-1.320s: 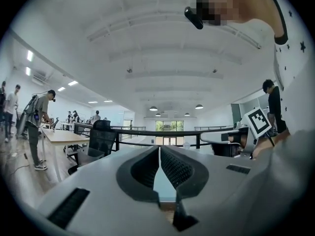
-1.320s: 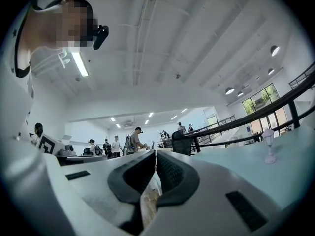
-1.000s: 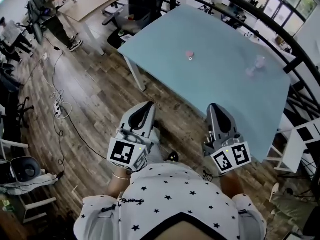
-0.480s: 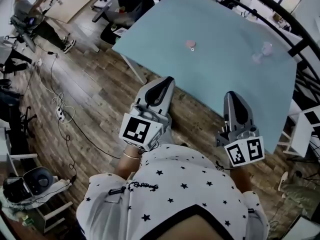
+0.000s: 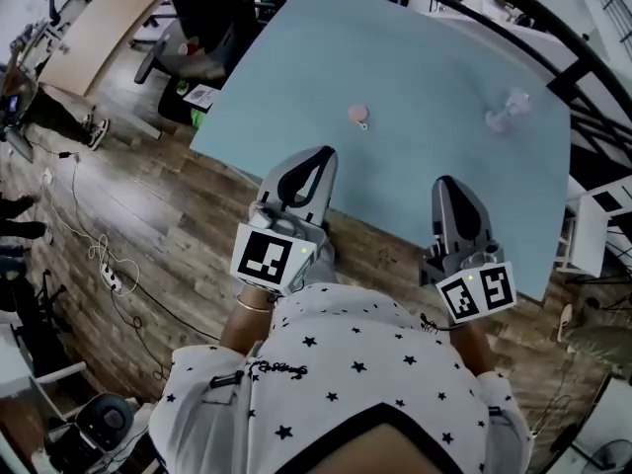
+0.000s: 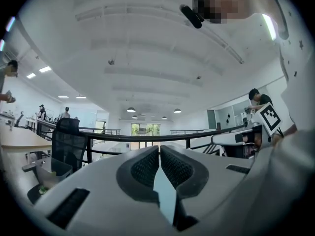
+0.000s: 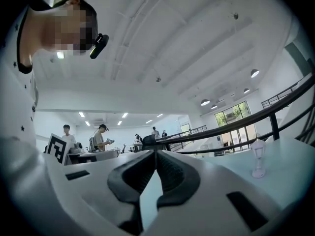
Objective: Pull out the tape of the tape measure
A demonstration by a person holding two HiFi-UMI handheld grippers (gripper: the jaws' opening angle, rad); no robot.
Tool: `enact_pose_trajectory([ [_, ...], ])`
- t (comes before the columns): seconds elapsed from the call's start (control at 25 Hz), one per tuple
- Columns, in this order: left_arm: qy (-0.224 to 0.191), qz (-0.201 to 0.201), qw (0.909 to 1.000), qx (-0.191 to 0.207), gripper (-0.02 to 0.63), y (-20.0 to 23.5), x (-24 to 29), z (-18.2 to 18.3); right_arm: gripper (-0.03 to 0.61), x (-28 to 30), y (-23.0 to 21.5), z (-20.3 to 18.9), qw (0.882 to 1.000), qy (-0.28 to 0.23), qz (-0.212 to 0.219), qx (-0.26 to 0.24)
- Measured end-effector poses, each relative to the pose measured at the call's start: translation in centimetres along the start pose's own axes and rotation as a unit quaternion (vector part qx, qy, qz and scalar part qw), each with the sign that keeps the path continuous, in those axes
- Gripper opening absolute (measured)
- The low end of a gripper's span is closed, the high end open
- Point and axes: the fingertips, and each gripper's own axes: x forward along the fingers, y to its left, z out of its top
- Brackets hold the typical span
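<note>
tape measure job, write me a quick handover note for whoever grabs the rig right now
Left gripper: shut, nothing between its jaws, held just short of the table's near edge.
Right gripper: shut and empty, also at the near edge.
Tape measure: small and pink, lying on the light blue table, well beyond both grippers and untouched. A small pale object stands further right.
Done: nothing yet; no tape looks drawn out.
Left: reach in, open the jaws, probably hold the case with one gripper and pull the tape end with the other.
</note>
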Motion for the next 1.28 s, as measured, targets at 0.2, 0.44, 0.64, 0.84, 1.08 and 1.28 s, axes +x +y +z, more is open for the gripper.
enact_pose_trajectory([
  [0.2,0.002,-0.022,0.9998,0.0,0.034,3.8,2.2,0.2,0.012,4.5,-0.2,-0.3,1.0,0.001,-0.022,-0.002],
  [0.44,0.01,-0.042,0.9991,0.004,0.034,7.7,4.1,-0.1,0.015,8.2,-0.7,-0.6,0.999,0.002,-0.054,-0.006],
  [0.64,0.013,-0.072,0.9973,0.006,0.034,10.2,5.6,-0.5,0.019,10.8,-0.6,-1.3,0.997,0.007,-0.077,-0.009],
  [0.84,0.011,-0.085,0.9963,0.001,0.034,12.8,6.3,-0.8,0.023,13.2,-0.4,-2.5,0.995,0.014,-0.097,-0.017],
  [1.08,0.016,-0.076,0.9969,-0.013,0.034,15.0,7.0,-1.8,0.047,15.0,-1.8,-5.2,0.992,0.054,-0.112,-0.018],
  [1.28,0.03,-0.061,0.9976,-0.015,0.034,15.9,7.4,-2.3,0.101,17.4,-3.6,-8.8,0.991,0.093,-0.093,-0.013],
])
